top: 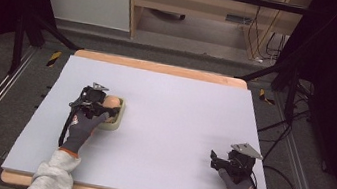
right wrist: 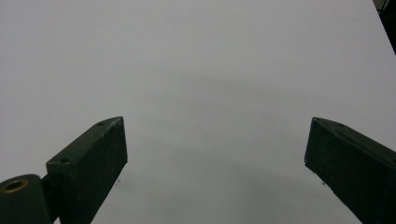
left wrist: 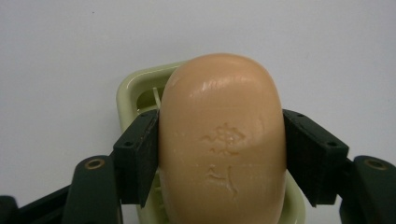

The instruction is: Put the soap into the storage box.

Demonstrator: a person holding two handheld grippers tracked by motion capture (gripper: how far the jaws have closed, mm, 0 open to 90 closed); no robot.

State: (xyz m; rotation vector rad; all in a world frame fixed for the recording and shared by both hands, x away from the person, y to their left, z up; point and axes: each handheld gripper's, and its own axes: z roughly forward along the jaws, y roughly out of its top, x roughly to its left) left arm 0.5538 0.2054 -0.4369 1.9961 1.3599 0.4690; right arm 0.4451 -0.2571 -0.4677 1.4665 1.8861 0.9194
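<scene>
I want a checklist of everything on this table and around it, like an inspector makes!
Surface: pale board on a wooden table.
Job's things: peach soap above a light green dish.
Clutter: nothing seen.
Grippers: left hand-held gripper shut on the soap's sides; right hand-held gripper open, over bare board, near the front right corner.
Cables: black cable along the left glove; more cables on the floor at right.
Surroundings: dark floor, black stand legs, wooden furniture behind.
</scene>
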